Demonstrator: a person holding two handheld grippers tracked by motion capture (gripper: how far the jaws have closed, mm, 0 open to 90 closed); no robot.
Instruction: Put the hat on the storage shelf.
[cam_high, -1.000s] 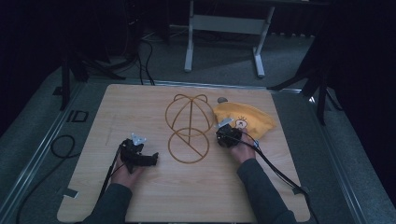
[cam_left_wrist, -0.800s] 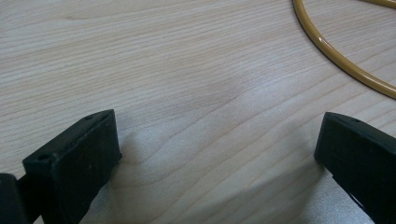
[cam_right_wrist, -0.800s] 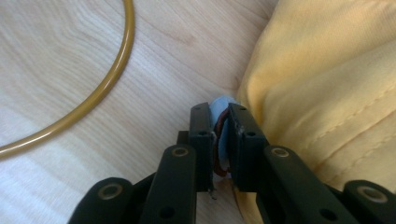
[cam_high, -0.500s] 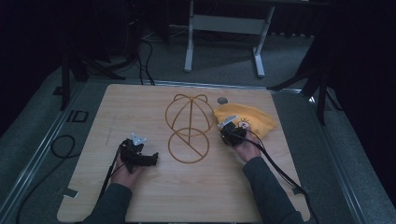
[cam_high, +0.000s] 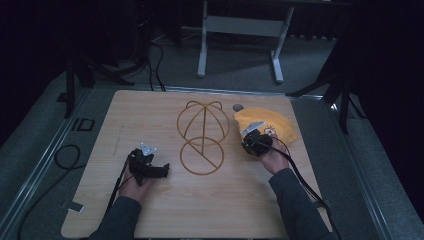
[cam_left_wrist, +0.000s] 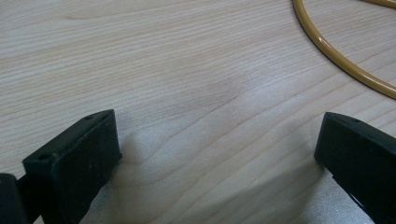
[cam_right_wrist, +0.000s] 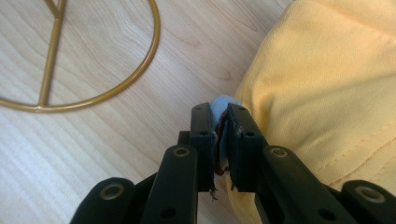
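A yellow cap (cam_high: 277, 125) lies at the right of the wooden table (cam_high: 150, 110), beside a gold wire stand (cam_high: 202, 137) made of rings and a rod. My right gripper (cam_high: 251, 137) is at the cap's left edge. In the right gripper view its jaws (cam_right_wrist: 219, 116) have just closed on a light blue and reddish bit of the cap's edge, with the yellow cloth (cam_right_wrist: 327, 84) to the right and the wire ring (cam_right_wrist: 154, 46) to the left. My left gripper (cam_high: 162, 171) rests low on the table, left of the stand, open (cam_left_wrist: 215, 140) over bare wood.
A small grey round object (cam_high: 238, 107) sits on the table just behind the cap. A curve of the gold wire (cam_left_wrist: 345, 70) crosses the top right of the left gripper view. Cables trail from both grippers toward the front edge.
The right gripper has closed on the cap's edge and moved a little up and to the right with it. The left gripper has stayed where it was.
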